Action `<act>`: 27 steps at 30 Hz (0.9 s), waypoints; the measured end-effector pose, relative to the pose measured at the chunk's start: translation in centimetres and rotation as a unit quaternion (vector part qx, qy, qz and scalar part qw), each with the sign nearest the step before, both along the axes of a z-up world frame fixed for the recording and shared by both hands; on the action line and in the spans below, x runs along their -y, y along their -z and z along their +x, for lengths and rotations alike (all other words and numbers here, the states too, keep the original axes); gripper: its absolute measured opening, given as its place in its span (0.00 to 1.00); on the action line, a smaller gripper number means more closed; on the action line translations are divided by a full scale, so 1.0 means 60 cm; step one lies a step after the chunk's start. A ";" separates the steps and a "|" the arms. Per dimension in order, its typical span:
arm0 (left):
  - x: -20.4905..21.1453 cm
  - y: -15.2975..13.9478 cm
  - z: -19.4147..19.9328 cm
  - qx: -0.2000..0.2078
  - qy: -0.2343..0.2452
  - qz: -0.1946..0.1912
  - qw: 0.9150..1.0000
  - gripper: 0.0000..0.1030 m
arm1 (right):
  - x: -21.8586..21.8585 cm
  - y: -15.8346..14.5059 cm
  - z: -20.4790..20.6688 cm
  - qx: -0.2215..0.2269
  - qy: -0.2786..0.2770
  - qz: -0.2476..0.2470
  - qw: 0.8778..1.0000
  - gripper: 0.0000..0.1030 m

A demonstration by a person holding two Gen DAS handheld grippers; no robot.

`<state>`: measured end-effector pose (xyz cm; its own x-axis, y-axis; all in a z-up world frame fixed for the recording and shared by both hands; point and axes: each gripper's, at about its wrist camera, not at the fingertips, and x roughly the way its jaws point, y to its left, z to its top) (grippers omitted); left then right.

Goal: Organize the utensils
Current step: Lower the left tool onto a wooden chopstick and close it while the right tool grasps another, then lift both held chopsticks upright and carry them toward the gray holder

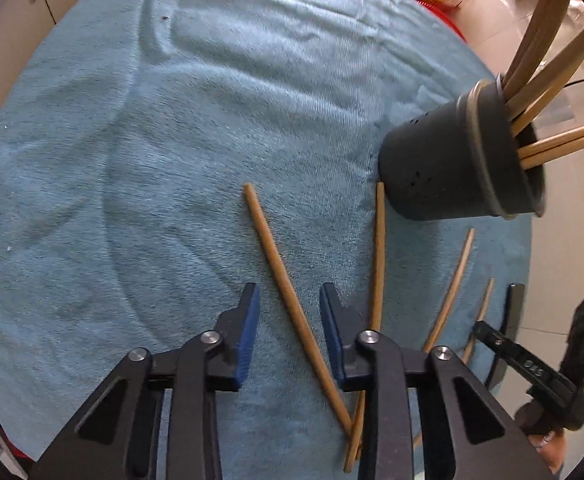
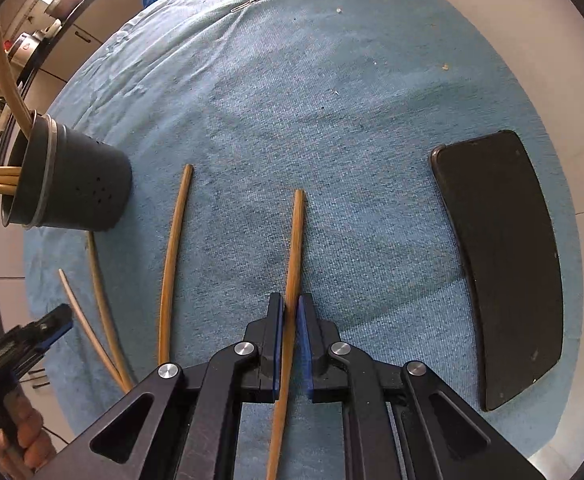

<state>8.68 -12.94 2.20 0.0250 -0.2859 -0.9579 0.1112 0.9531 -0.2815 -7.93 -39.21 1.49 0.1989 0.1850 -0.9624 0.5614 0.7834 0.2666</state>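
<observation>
The right gripper [image 2: 291, 312] had its blue-padded jaws clamped on a thin wooden chopstick [image 2: 294, 240] that lay lengthwise on the blue-cloth-covered surface [image 2: 332, 120], a black phone [image 2: 504, 264] to its right. The left gripper [image 1: 289, 320] held its jaws part open, astride a second wooden chopstick [image 1: 276, 256] without pressing it. Other loose chopsticks [image 1: 379, 256] lay beside the dark round utensil holder [image 1: 452, 168], which already had several standing in it.

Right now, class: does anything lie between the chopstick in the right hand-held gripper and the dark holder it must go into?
One loose chopstick lies flat on the cloth between the gripped chopstick and the holder; nothing upright blocks it.
</observation>
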 end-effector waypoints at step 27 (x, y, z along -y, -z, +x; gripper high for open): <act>-0.027 -0.188 -0.073 0.233 0.044 -0.040 0.971 0.05 | -0.049 -0.120 0.012 0.177 -0.044 -0.044 0.982 0.06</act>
<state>4.30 -11.32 13.48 0.4217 -0.3788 -0.8238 0.3242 0.9115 -0.2531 -7.21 -36.28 8.69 0.5110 0.1359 -0.8488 0.3748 0.8534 0.3623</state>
